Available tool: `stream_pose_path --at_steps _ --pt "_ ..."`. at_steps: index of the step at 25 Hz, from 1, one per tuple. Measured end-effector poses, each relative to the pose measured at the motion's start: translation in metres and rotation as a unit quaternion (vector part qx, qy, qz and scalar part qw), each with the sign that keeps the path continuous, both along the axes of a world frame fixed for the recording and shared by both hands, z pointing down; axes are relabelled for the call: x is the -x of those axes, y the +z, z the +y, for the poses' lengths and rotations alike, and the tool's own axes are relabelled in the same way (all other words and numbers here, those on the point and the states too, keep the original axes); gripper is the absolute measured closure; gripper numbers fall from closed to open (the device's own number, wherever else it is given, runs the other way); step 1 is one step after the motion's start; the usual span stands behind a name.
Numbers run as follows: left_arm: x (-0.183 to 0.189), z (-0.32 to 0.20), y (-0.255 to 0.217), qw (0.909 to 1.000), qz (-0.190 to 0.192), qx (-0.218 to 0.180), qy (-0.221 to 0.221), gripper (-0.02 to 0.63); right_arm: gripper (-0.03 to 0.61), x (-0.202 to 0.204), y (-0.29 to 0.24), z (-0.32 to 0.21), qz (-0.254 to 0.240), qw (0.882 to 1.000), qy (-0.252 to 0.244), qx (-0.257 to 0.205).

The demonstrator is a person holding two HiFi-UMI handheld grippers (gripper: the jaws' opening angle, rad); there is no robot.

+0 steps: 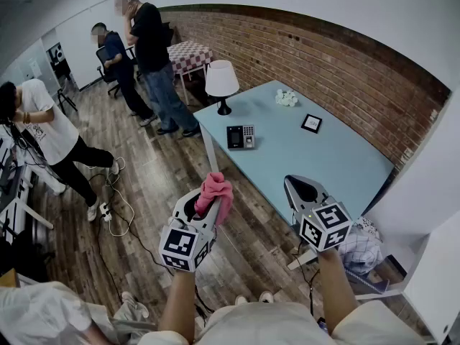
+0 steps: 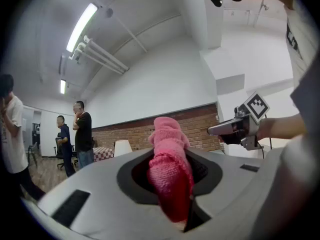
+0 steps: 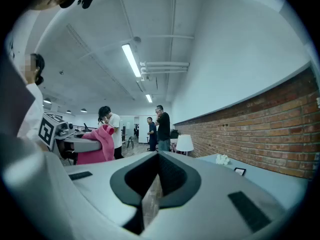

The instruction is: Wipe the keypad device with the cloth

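Left gripper (image 1: 204, 207): your jaws are clenched on the pink cloth (image 1: 215, 189), which bunches up above them.
Right gripper (image 1: 300, 187): your jaws are drawn together with nothing between them; you hold it at the table's near edge.
Keypad device (image 1: 241, 136): lies on the blue table (image 1: 316, 160) near the white lamp (image 1: 221, 83), well apart from both your grippers.

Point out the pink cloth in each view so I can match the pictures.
Head view: pink cloth low centre, clamped in the left gripper.
Left gripper view: cloth dead centre, sticking up between the jaws.
Right gripper view: cloth at the left edge, mid-height, hanging as a pink bundle.
Shared landmark: the white lamp, upper centre in the head view, left of the cloth in the left gripper view, right of centre in the right gripper view.
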State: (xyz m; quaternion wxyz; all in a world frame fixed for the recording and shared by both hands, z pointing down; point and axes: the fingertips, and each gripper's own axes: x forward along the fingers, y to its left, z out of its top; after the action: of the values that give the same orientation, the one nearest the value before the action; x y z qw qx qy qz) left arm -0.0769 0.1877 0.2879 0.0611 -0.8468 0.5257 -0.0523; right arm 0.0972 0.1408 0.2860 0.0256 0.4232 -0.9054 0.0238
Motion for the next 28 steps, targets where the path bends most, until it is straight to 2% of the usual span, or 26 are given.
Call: stream_pose_path --at_steps 11,17,22,28 --pt "0.017 -0.003 0.014 0.9998 -0.004 0.015 0.013 0.471 0.56 0.03 -0.001 0.007 0.03 0.999 -0.01 -0.03" --pt "0.027 -0.014 0.021 0.9995 -0.006 0.024 0.018 0.471 0.563 0.036 0.004 -0.002 0.026 0.999 0.001 -0.024" --pt "0.034 -0.045 0.03 0.9993 -0.012 0.032 0.018 0.471 0.563 0.047 0.006 -0.033 0.022 0.999 -0.014 -0.032" --pt "0.04 -0.115 0.035 0.9992 -0.017 0.033 0.013 0.471 0.561 0.063 0.014 -0.1 0.033 0.998 -0.047 -0.036"
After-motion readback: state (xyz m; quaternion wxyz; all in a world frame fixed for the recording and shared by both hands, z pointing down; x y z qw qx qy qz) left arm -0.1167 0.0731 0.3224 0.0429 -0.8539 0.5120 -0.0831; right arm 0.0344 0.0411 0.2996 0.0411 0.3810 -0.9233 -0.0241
